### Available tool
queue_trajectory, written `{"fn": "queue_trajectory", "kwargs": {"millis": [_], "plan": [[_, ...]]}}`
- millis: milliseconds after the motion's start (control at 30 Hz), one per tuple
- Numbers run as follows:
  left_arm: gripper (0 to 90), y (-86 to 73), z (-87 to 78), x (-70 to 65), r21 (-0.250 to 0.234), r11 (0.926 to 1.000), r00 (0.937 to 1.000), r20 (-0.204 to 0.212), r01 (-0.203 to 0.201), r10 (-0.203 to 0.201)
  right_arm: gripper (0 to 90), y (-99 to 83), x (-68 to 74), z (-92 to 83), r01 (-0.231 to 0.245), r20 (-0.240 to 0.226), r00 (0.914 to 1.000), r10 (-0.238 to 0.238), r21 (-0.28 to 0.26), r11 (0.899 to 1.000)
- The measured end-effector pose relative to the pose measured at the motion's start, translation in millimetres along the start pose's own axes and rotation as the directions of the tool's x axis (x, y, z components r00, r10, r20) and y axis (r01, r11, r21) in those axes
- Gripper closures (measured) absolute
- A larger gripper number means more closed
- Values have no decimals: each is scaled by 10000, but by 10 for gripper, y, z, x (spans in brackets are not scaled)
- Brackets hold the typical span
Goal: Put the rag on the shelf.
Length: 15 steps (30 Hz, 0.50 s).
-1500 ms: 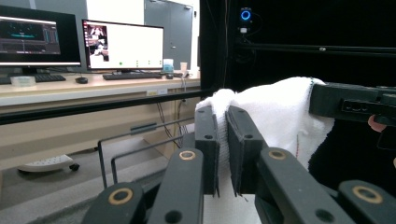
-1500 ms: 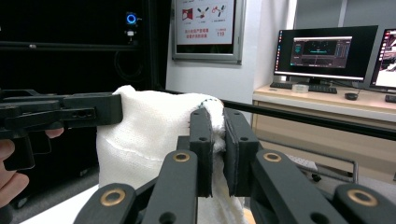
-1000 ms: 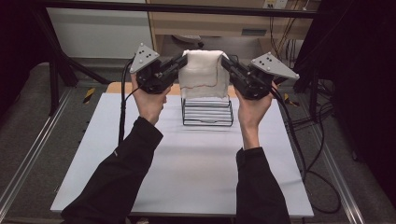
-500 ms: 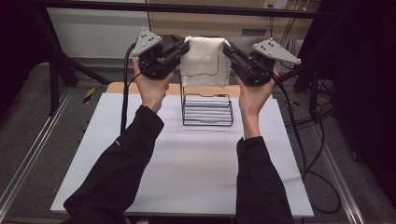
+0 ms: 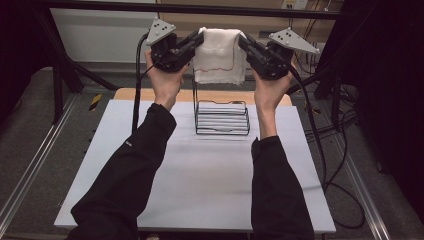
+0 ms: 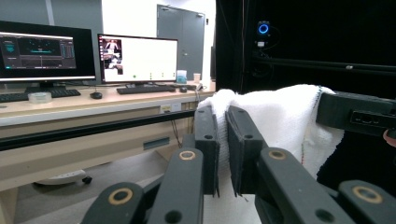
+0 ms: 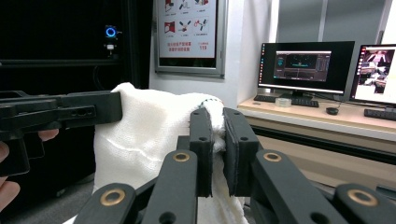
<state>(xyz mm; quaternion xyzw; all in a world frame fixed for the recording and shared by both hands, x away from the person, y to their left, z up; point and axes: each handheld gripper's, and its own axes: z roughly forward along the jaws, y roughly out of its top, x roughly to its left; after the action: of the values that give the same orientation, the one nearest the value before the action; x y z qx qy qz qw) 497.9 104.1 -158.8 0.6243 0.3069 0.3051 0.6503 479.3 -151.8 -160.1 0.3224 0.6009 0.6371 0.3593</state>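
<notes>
White table [image 5: 200,190]: bare surface under both forearms. Black wire rack [image 5: 222,118]: standing at table's far middle, directly below cloth. White towel [image 5: 219,62]: held up in air above rack, hanging folded (thin red line visible across front). Left gripper [image 5: 197,41]: jaws clamped on towel's left upper corner. Right gripper [image 5: 243,41]: jaws clamped on right upper corner. Monitors [image 6: 88,58]: on desk beyond.
</notes>
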Motion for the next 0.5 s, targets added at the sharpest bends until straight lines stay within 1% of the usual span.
{"fn": "queue_trajectory", "kwargs": {"millis": [100,167,300,500], "plan": [[830,6,41,23,49,10000,10000,-44,-18,18,832,-1,-23,26,27,30,10000,-28,48,10000],[830,12,65,39,16,10000,10000,-9,81,-81,832,0,-40,42,-11,37,10000,11,36,10000],[830,32,121,64,14,10000,10000,-71,-4,4,832,17,-82,87,-66,33,10000,65,41,10000],[830,30,209,118,55,9999,9999,-108,115,-114,831,43,-128,160,-79,69,9999,79,89,9999]]}}
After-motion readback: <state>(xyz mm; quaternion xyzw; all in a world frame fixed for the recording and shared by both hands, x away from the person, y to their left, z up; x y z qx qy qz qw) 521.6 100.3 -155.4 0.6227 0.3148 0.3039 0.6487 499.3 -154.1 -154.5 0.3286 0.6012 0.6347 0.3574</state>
